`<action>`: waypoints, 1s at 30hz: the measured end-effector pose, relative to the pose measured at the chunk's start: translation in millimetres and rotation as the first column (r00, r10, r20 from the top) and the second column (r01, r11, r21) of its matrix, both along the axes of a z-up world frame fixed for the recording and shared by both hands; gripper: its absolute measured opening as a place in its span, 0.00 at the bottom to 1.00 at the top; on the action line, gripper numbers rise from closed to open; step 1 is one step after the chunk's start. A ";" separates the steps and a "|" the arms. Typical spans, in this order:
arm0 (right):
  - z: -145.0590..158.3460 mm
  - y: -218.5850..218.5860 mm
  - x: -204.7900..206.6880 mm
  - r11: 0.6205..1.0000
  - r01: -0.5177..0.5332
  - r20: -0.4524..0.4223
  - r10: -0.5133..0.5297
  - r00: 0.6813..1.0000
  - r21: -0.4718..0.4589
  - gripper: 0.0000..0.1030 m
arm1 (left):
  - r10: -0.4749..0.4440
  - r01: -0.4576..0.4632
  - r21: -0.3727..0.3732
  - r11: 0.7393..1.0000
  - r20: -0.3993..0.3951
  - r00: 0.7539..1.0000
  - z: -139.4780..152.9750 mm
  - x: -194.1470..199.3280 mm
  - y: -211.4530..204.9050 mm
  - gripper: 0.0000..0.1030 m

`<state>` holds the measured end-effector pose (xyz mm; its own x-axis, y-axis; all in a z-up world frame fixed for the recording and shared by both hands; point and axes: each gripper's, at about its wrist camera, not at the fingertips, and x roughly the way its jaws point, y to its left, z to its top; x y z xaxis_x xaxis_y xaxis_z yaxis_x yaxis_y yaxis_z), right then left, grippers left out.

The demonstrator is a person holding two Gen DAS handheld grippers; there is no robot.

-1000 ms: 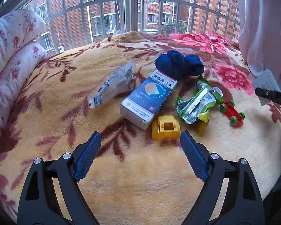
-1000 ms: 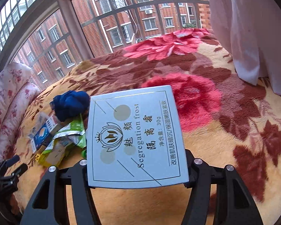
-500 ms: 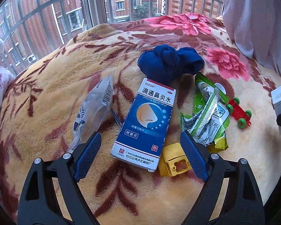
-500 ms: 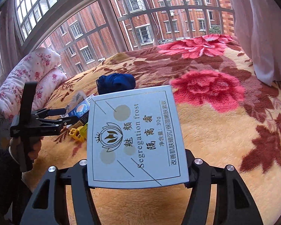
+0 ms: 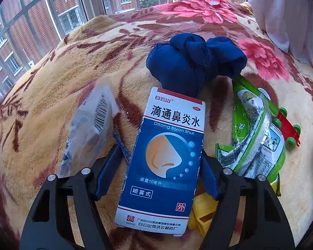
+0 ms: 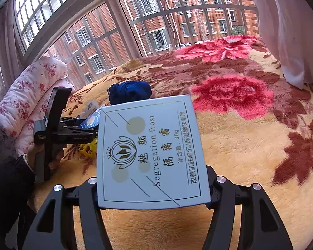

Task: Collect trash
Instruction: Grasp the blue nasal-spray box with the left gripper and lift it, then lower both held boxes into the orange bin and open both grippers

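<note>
A blue and white medicine box [image 5: 164, 158] is seen lying on the flowered blanket [image 5: 52, 87], and the two fingers of the left gripper [image 5: 159, 175] are placed along its long sides. Whether the fingers are already pressing on the box cannot be told. The box is shut, so what is inside cannot be seen.

A white box [image 6: 150, 152] with dark writing is gripped at its near edge by the right gripper [image 6: 154, 198] and is held up above the blanket. This box is shut too.

A dark blue cloth bundle [image 5: 194, 62] is found at the far end of the medicine box. A clear plastic bag [image 5: 89, 129] is laid on its left. A green wrapper [image 5: 254, 133] and a red toy car [image 5: 288, 129] are laid on its right. A yellow toy block [image 5: 202, 214] is tucked at its near right corner.
</note>
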<state>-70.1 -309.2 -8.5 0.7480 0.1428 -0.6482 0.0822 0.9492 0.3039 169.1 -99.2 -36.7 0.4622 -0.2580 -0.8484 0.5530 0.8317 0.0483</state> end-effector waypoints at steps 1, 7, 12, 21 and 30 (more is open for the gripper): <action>-0.4 0.2 -0.2 1.000 -0.002 0.001 0.002 1.000 0.004 0.59 | 0.009 -0.009 -0.008 1.000 0.003 1.000 1.3 1.9 0.7 0.52; 2.2 7.2 -1.8 1.000 -0.015 0.010 0.015 1.000 0.007 0.59 | 0.052 -0.049 -0.053 0.997 0.057 0.997 20.6 -7.7 11.5 0.51; 9.3 16.8 -4.8 0.999 -0.033 0.025 0.033 0.999 0.005 0.59 | 0.071 -0.051 -0.163 0.985 0.116 0.991 62.2 -33.7 30.0 0.51; 24.7 50.9 -22.8 0.994 -0.103 0.047 0.104 0.993 -0.023 0.59 | 0.138 -0.091 -0.204 0.975 0.229 0.964 109.9 -124.8 51.6 0.51; 34.0 84.9 -69.9 0.983 -0.178 0.051 0.181 0.982 -0.053 0.59 | 0.213 -0.177 -0.160 0.971 0.246 0.946 89.1 -219.2 63.0 0.51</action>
